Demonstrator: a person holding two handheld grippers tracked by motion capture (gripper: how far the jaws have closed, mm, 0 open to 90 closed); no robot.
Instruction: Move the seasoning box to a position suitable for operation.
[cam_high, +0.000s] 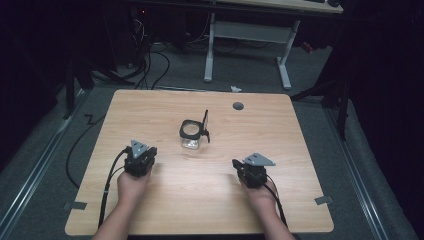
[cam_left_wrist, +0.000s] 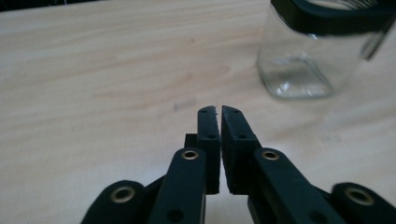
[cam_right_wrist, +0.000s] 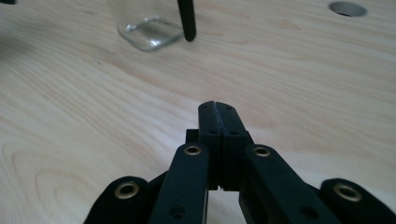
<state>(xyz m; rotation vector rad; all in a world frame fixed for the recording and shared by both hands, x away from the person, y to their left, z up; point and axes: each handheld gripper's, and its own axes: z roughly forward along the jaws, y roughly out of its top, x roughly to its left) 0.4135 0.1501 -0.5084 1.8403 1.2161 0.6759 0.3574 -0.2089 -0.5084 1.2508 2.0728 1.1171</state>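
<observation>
A small clear glass jar (cam_high: 190, 136) with a black collar stands upright at the middle of the wooden table (cam_high: 150, 107), its black lid hinged open and standing up at its right. My left gripper (cam_high: 140, 158) rests on the table to the jar's near left, shut with nothing held. In the left gripper view the jar (cam_left_wrist: 299, 60) is ahead and to the right of the closed jaws (cam_left_wrist: 219, 110). My right gripper (cam_high: 250, 171) sits near right of the jar, shut and empty. Its own view has the jar's base (cam_right_wrist: 149, 32) far ahead left of the jaws (cam_right_wrist: 218, 105).
A round grey cable hole (cam_high: 238, 105) is in the table's far right part (cam_right_wrist: 347, 8). Tape pieces mark the near corners (cam_high: 75, 205). Beyond the table lie a white desk frame (cam_high: 247, 47) and cables on grey floor. Bare wood surrounds the jar.
</observation>
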